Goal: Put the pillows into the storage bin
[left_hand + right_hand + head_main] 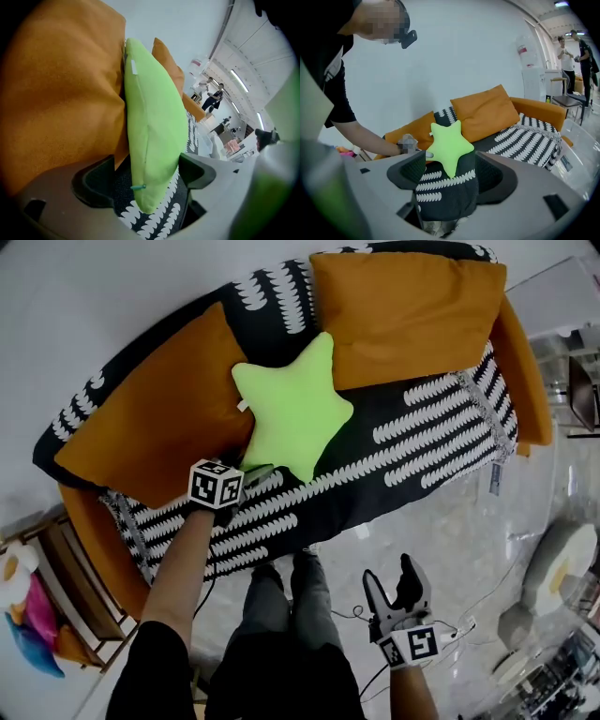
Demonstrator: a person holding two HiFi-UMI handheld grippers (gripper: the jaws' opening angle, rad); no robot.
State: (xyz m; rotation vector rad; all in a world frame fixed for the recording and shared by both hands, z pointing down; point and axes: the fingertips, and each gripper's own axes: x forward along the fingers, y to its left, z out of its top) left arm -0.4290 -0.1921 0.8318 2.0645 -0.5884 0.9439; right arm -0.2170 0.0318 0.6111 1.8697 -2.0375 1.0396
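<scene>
In the head view, a green star pillow (292, 409) leans on a black-and-white sofa (422, 442) between two orange cushions (150, 423), toward 12 o'clock. The left tool (251, 474) is at the pillow's 7 o'clock, and the right tool (397, 589) hangs over the floor at 5 o'clock. In the left gripper view, the left tool (147, 168) stands wide, with the pillow's lower point (150, 187) between the jaws, unpinched. In the right gripper view, the right tool (452, 171) gapes wide and empty, with the star pillow (449, 146) well beyond at 12 o'clock.
</scene>
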